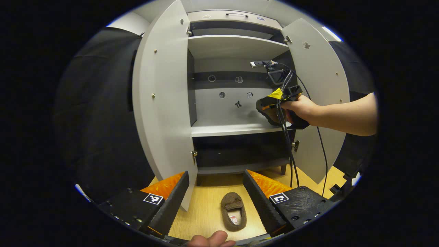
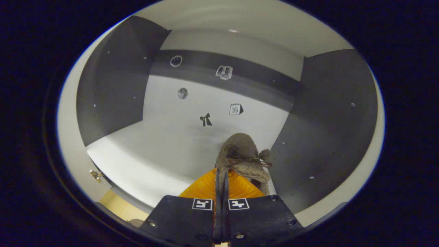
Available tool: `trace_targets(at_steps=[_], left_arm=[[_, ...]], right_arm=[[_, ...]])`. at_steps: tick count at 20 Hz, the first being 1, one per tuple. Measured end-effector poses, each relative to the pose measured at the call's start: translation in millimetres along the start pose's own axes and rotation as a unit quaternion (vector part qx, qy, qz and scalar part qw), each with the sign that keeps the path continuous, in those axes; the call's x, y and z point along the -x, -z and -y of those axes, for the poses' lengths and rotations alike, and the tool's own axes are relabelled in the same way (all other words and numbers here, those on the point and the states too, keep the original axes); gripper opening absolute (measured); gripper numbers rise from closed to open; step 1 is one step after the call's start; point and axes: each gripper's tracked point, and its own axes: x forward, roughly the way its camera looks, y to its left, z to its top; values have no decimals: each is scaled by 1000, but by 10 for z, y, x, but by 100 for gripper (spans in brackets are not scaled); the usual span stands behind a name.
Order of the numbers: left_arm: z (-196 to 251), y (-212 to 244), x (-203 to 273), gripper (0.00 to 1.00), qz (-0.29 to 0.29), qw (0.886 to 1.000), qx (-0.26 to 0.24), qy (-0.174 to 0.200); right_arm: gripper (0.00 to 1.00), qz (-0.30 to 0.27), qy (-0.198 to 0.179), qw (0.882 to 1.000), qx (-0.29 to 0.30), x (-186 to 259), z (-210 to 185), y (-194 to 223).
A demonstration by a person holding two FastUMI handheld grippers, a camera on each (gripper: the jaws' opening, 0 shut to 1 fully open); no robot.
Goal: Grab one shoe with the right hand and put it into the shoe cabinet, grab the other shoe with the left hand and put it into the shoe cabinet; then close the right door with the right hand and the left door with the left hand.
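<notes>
A brown slipper (image 1: 233, 211) lies on the wooden floor in front of the cabinet, toe toward it, between the fingers of my left gripper (image 1: 219, 195), which is open and held above it. In the right gripper view, my right gripper (image 2: 222, 173) is shut on the edge of the other brown slipper (image 2: 241, 149), held inside the cabinet's middle compartment just over the white shelf (image 2: 154, 154), close to the dark right wall. In the left gripper view, a hand holds the right gripper (image 1: 271, 109) at that shelf (image 1: 233, 129).
The cabinet's left door (image 1: 161, 103) and right door (image 1: 319, 85) both stand wide open. Cables (image 1: 289, 151) hang from the right gripper down past the lower shelf. A thumb (image 1: 209, 239) shows at the bottom edge. The floor (image 1: 205, 212) is light wood.
</notes>
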Motion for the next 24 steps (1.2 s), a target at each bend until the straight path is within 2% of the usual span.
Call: trace_targets(at_steps=[4, 5, 6, 8, 10, 11, 13, 15, 16, 17, 18, 19, 21, 24], left_arm=[[-216, 156, -47, 96, -18, 999, 22, -23], [-223, 169, -62, 96, -20, 999, 23, -23], [-240, 170, -95, 96, -19, 999, 22, -25], [-182, 164, -150, 97, -21, 999, 22, -21], [-58, 125, -194, 97, -18, 999, 26, -6], [10, 97, -216, 97, -16, 1000, 23, 1], [146, 8, -268, 97, -4, 1000, 16, 17], [249, -67, -300, 96, 10, 1000, 12, 27], [285, -93, -307, 96, 20, 999, 14, 31], [324, -94, -324, 96, 28, 999, 17, 34], [343, -62, -349, 96, 35, 999, 19, 34], [354, 26, -379, 96, 36, 999, 16, 31], [360, 370, -460, 96, 30, 999, 4, 23], [297, 1120, -639, 96, 2, 1000, -14, -3]], right_arm=[[4, 2, 9, 1000, 6, -69, -2, -23], [11, 2, 0, 1000, 5, -41, -45, -28], [28, -1, -10, 1000, 5, 21, -54, -3], [71, 16, -13, 1000, -11, 177, -28, -79], [71, 56, -1, 998, -14, 397, 95, -286], [84, 73, -2, 997, -15, 545, 116, -343], [96, 105, -8, 994, -28, 966, 159, -421], [96, 151, -13, 986, -64, 1565, 255, -430], [96, 184, -20, 979, -91, 1941, 286, -384], [98, 208, -29, 971, -114, 2258, 280, -293], [98, 213, -47, 968, -121, 2500, 211, -55], [100, 206, -53, 970, -119, 2698, 173, 191], [100, 167, -42, 979, -105, 2943, 172, 660], [100, 103, -43, 990, -92, 2941, 42, 1187]])
